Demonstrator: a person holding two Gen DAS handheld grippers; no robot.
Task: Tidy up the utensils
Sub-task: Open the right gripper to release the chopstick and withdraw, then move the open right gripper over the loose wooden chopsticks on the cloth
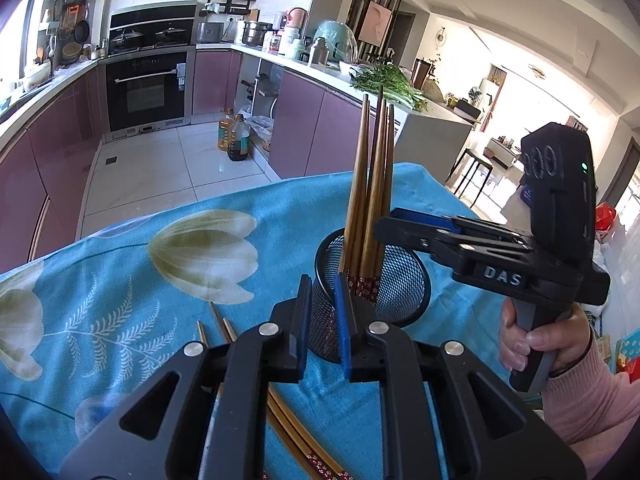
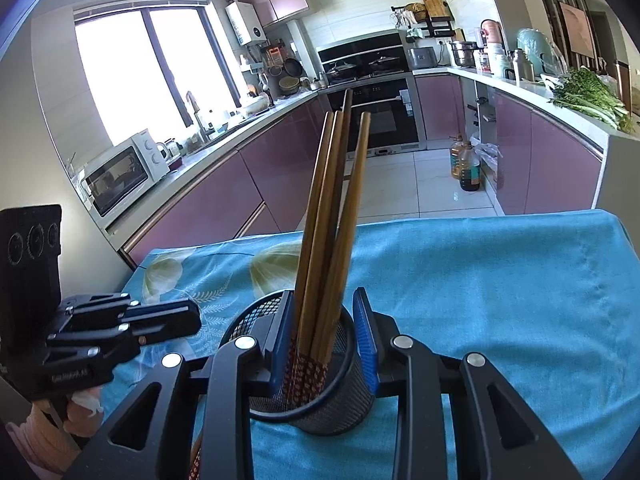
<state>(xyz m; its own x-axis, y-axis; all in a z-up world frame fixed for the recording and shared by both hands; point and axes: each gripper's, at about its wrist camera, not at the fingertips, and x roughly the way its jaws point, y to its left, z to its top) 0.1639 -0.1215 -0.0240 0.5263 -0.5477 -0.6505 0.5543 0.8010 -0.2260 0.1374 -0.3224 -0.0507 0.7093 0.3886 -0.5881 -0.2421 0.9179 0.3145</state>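
Lying loose, chopsticks (image 1: 288,420) under left tool (image 1: 322,308) — right view misses them.

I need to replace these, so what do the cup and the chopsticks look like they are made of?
Cup: apparently black-coated metal wire mesh; fine see-through grid and solid rim. Chopsticks: probably wood or bamboo with a smooth brown finish, plus red patterned bands at the thick ends.
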